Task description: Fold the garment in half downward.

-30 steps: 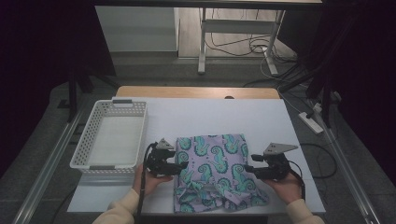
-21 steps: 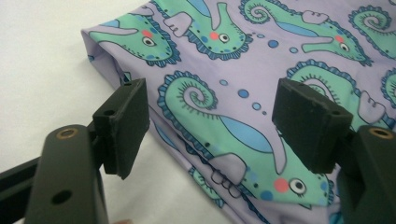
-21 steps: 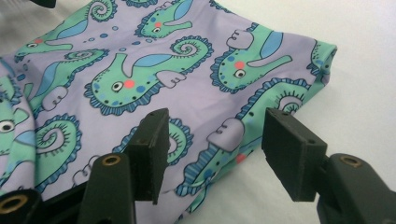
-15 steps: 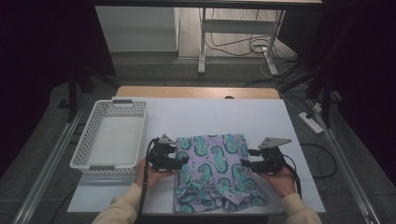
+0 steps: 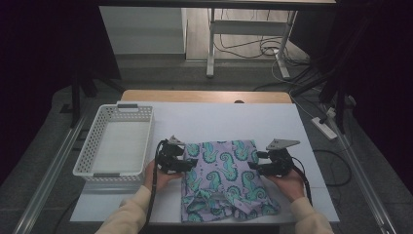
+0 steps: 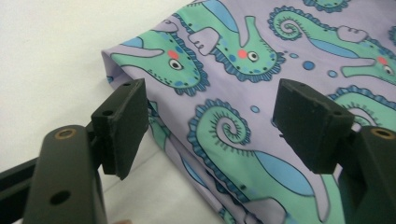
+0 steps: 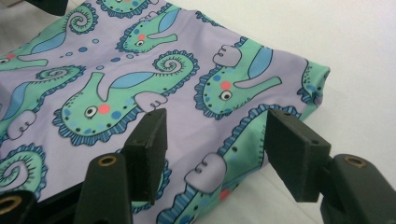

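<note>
A folded lilac cloth (image 5: 221,180) printed with green seahorses lies on the white table (image 5: 219,122) near its front edge. My left gripper (image 5: 191,165) is at the cloth's left side, open. In the left gripper view its jaws (image 6: 210,121) stand wide over the folded edge of the cloth (image 6: 261,70), one pad beside the fold and one above the print, neither pressing. My right gripper (image 5: 253,166) is at the cloth's right side, open too. In the right gripper view the gripper (image 7: 215,149) hovers over the cloth (image 7: 140,70) near its right corner.
A white plastic basket (image 5: 87,146) with nothing in it stands at the table's left side. Bare white tabletop stretches behind the cloth. Cables and a power strip (image 5: 324,127) lie on the floor to the right, past the table's edge.
Both hands have slid a little away from the person along the cloth's two sides. The right gripper has also come slightly in over the cloth. The cloth has not moved.
</note>
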A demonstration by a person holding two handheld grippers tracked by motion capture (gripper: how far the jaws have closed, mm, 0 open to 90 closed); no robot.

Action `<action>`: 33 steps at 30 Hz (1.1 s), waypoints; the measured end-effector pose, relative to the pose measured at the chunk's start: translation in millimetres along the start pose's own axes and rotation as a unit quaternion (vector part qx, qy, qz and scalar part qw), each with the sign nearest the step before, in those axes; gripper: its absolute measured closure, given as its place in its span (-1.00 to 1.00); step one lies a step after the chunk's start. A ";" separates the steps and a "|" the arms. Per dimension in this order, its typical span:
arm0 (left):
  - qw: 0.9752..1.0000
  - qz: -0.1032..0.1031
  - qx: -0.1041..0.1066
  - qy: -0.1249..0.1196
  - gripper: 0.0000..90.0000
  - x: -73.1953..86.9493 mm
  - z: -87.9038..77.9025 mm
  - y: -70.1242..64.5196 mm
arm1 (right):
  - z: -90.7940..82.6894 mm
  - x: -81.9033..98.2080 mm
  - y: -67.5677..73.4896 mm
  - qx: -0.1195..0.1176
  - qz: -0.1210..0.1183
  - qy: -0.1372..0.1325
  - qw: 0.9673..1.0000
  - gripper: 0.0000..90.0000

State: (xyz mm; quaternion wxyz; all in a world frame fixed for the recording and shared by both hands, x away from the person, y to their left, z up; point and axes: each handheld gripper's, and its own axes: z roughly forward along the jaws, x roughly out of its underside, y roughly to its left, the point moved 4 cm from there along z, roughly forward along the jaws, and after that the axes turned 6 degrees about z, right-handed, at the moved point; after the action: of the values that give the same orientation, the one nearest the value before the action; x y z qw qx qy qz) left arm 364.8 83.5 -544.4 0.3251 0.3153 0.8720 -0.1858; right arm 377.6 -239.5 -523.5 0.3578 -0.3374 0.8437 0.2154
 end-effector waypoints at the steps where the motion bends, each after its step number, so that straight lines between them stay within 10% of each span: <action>1: 1.000 -0.001 -0.001 0.001 -0.40 -0.7 1.3 1.1 | 1.6 -1.0 -0.6 0.000 0.000 -0.001 1.000 -0.12; 33: 0.999 -0.040 -0.025 0.023 -0.50 -14.7 37.9 45.1 | 47.3 -27.2 -49.9 0.030 0.042 0.027 0.998 -0.37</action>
State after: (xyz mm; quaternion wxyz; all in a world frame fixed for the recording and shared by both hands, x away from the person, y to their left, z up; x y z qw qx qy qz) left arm 420.7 90.1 -567.0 0.3053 0.2757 0.8956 -0.1693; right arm 449.5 -233.5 -540.1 0.3352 -0.2965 0.8726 0.1959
